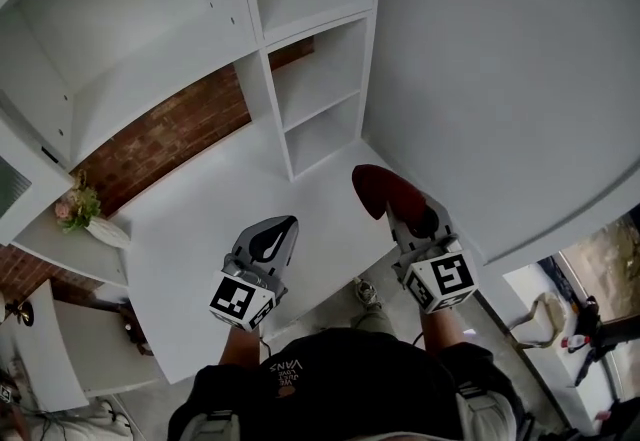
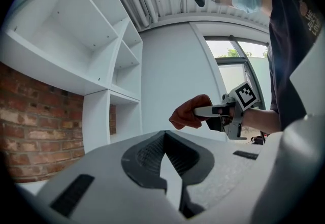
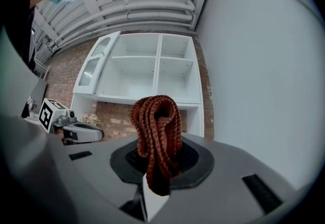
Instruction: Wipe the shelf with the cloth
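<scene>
A rust-red knitted cloth [image 1: 378,189] hangs bunched from my right gripper [image 1: 392,211], which is shut on it above the white counter [image 1: 215,219]. In the right gripper view the cloth [image 3: 156,134] stands up out of the jaws [image 3: 155,167] and faces the white shelf unit [image 3: 152,73]. My left gripper [image 1: 277,235] hovers to the left over the counter, jaws together and holding nothing. The left gripper view looks over its jaws [image 2: 165,156] at the cloth [image 2: 189,112] and the shelf compartments [image 2: 109,93]. The shelf [image 1: 320,99] stands ahead with all its compartments bare.
A brick wall [image 1: 175,129] shows behind the shelf unit. A small vase of flowers [image 1: 85,214] sits on a side ledge at the left. A tall white panel [image 1: 500,79] rises close on the right. Floor clutter [image 1: 575,324] lies at the lower right.
</scene>
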